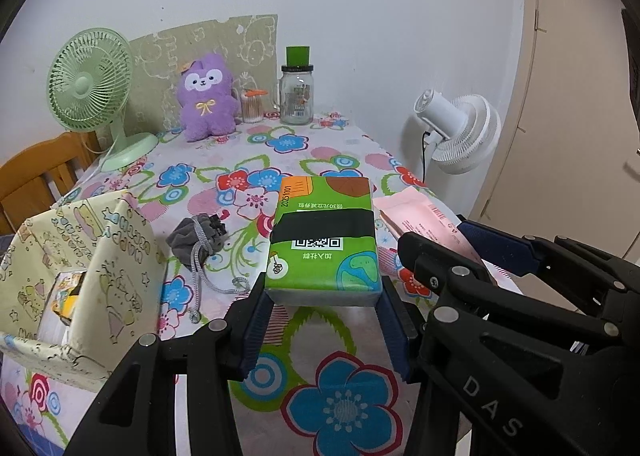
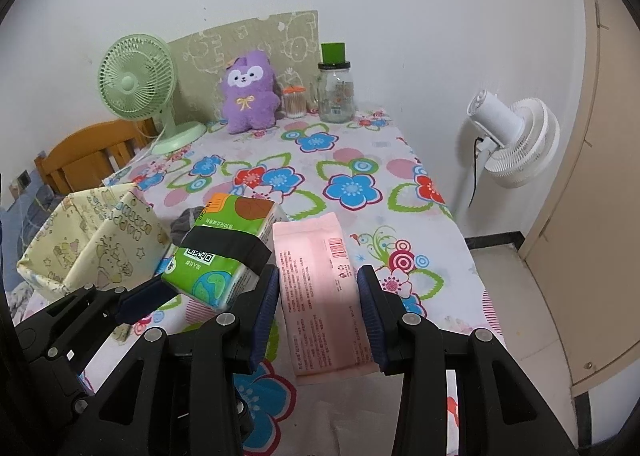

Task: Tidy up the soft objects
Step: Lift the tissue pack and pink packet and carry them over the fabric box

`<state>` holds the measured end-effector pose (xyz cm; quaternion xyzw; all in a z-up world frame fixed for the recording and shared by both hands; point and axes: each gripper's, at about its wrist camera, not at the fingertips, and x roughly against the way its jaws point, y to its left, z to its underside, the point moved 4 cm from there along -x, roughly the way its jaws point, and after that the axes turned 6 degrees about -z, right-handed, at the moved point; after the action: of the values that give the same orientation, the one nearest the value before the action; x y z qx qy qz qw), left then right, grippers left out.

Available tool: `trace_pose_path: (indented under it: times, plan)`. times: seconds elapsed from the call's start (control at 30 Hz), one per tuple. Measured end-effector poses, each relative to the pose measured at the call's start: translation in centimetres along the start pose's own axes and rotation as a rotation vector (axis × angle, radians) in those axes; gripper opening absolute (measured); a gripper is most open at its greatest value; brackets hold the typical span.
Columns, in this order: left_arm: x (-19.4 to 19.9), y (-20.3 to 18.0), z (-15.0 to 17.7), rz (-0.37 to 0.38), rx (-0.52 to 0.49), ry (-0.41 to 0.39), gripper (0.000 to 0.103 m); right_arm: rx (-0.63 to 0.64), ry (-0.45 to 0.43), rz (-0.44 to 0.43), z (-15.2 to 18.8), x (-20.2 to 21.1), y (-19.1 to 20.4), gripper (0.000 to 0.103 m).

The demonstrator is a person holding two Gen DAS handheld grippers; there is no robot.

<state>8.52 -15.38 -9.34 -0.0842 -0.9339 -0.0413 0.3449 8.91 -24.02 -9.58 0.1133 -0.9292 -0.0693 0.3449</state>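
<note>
My left gripper is shut on a green tissue pack with a black band, held above the floral tablecloth. The same green tissue pack shows at the left of the right wrist view. My right gripper is shut on a pink packet, also lifted off the table; the pink packet appears at the right of the left wrist view. A cream patterned fabric box stands open at the left, with something inside. A grey drawstring pouch lies beside it. A purple plush toy sits at the back.
At the back stand a green desk fan, a glass jar with a green lid and a small cotton-swab jar. A white floor fan stands right of the table. A wooden chair is at the left.
</note>
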Motion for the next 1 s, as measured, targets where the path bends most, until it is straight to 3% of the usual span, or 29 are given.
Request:
trace_pose_path:
  times: [1.0]
  plan:
    - [5.3,4.3,-1.9,-0.065,0.008,-0.071,0.053,0.037,-0.072,-0.028,-2.5,4.1,5.8,0.043]
